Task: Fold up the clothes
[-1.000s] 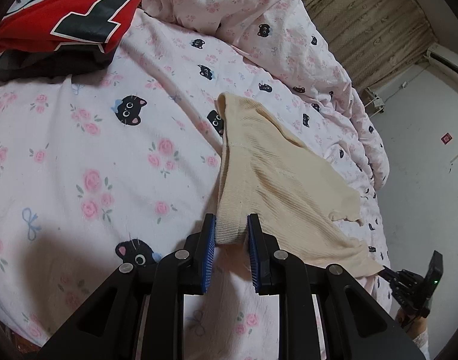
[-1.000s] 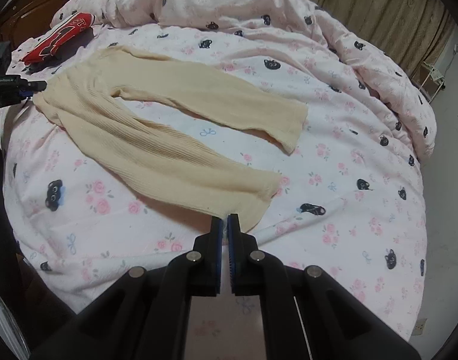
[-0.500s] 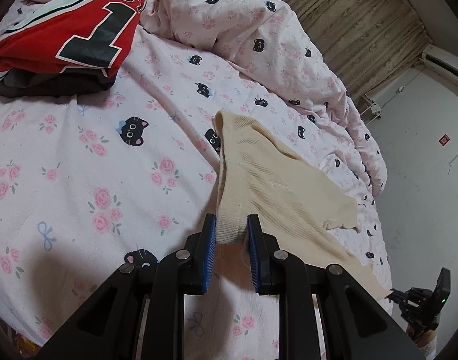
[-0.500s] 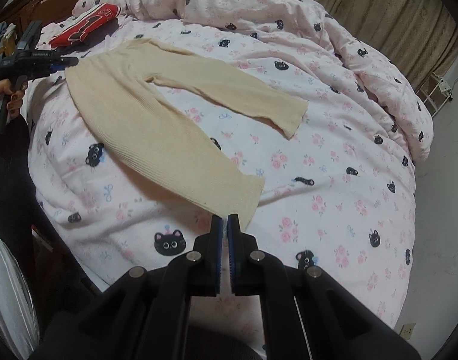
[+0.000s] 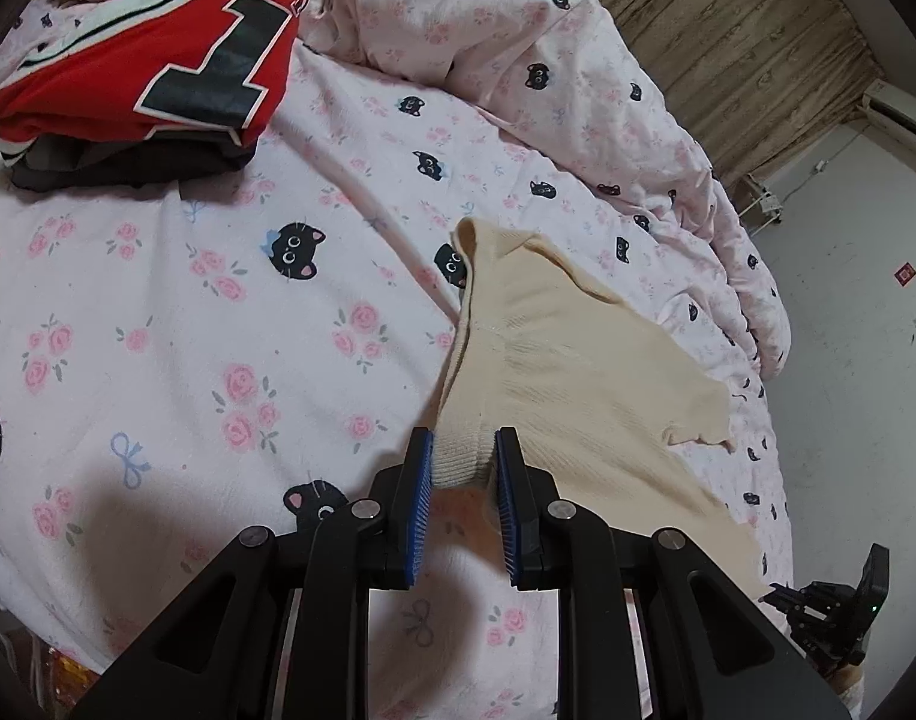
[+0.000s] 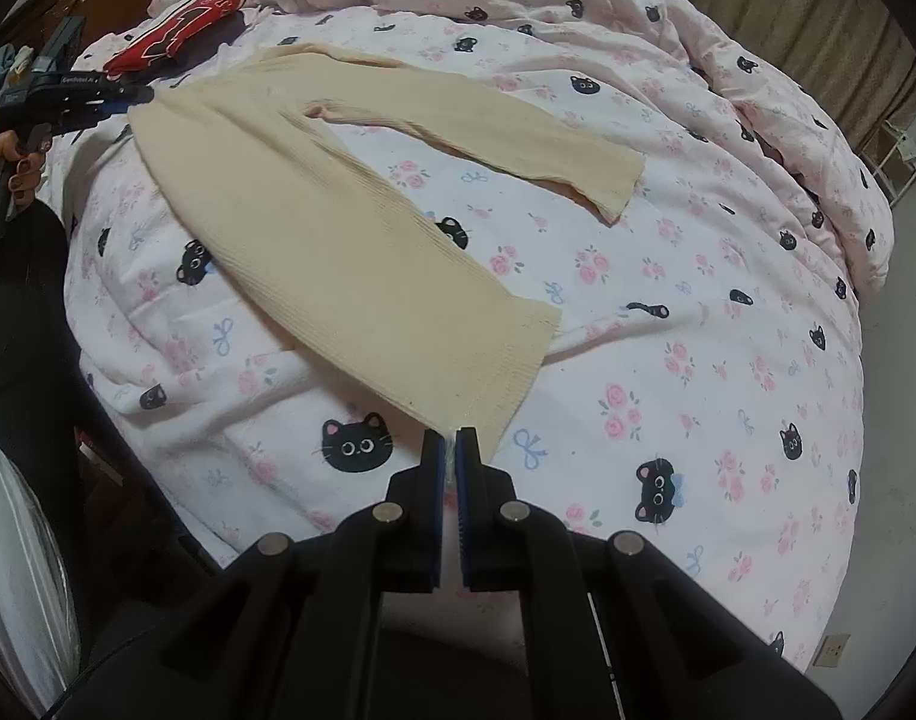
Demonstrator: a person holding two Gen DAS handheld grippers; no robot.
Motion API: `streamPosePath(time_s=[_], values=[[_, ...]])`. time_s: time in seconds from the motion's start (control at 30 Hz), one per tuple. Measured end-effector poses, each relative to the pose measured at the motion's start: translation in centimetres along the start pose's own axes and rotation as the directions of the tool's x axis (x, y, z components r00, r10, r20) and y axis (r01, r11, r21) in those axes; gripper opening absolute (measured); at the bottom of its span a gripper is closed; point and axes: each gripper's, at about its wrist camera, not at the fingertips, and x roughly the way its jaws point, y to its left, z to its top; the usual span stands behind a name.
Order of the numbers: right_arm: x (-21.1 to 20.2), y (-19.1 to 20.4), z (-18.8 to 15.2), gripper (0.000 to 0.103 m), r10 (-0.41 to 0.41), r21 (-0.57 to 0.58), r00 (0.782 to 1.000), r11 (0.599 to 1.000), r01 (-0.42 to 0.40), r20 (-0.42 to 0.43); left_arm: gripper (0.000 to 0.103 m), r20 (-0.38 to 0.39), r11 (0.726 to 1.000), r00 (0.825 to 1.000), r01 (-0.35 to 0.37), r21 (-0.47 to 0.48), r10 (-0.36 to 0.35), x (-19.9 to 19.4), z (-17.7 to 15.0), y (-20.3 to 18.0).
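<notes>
Your left claw (image 5: 462, 461) is clamped on the waistband and your right claw (image 6: 450, 453) on a leg cuff of the cream ribbed leggings (image 6: 350, 240) spread on the bed (image 6: 697, 390): light, limp, stretchy knit, so grip hems; the folded red jersey (image 5: 152, 60) shows a "1".

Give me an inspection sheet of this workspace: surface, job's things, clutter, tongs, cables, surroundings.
Surface: bed sheet, pink with roses and black cats, wrinkled; bunched duvet behind.
Job's things: beige ribbed leggings spread flat, legs splayed apart.
Clutter: folded red jersey on dark clothes, apart from the leggings.
Tongs: left tongs shut on the waistband; right tongs nearly shut on a leg hem corner.
Cables: nothing seen.
Surroundings: curtain, white wall, wall socket.
</notes>
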Motion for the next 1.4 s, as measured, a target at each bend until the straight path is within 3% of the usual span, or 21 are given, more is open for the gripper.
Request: streamPosePath(time_s=[0.5, 0.77, 0.9, 1.13, 1.4], values=[[-1.5, -3.1, 3.9, 0.004, -0.012, 0.076, 0.995, 0.997, 0.004, 0.100, 0.017, 0.016, 1.000, 1.000, -0.005, -0.009, 0.005, -0.3, 1.8, -1.1], [-0.9, -1.1, 2.4, 0.004, 0.075, 0.002, 0.996, 0.997, -0.076, 0.053, 0.017, -0.039, 0.999, 0.998, -0.050, -0.008, 0.049, -0.1, -0.1, -0.6], [0.5, 0.3, 0.8, 0.004, 0.074, -0.024, 0.997, 0.997, -0.074, -0.007, 0.020, -0.059, 0.996, 0.995, -0.077, -0.034, 0.075, 0.1, -0.8, 0.3], [1.8, 0.9, -0.3, 0.004, 0.053, -0.018, 0.998, 0.998, -0.054, -0.035, 0.036, -0.027, 0.992, 0.999, -0.032, -0.121, 0.029, -1.7, -0.8, 1.9], [1.7, 0.7, -0.3, 0.004, 0.061, 0.002, 0.998, 0.998, -0.061, -0.022, 0.036, -0.069, 0.967, 0.996, 0.045, -0.250, -0.064, -1.0, -2.1, 2.9]])
